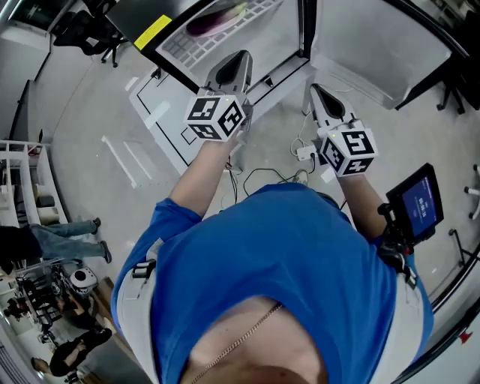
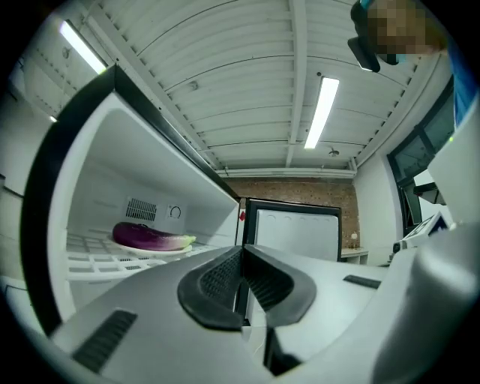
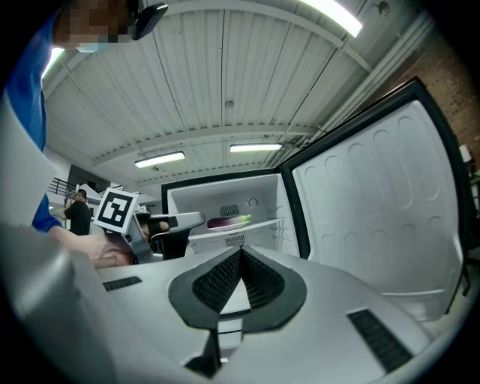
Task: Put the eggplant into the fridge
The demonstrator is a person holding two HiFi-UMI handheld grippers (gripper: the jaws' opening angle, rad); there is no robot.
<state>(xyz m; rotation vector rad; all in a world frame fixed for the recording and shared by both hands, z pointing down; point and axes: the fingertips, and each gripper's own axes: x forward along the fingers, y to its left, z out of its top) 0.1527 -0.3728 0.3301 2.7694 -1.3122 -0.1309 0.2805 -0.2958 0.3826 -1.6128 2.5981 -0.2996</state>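
The eggplant (image 1: 216,19) lies on the fridge shelf (image 1: 196,46)
It sits at twelve o'clock; the left gripper (image 1: 238,60) is below, apart; the right gripper (image 1: 316,91) is at one o'clock.

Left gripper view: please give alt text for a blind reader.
A long purple eggplant lies on the white grid shelf of an open white fridge. In front, the jaws of the grey left gripper are shut, empty.

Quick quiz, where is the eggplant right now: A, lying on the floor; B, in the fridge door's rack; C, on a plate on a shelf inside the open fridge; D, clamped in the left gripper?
C: the eggplant lies on a white plate on the grid shelf inside the fridge, while the left gripper is shut with nothing between its jaws.
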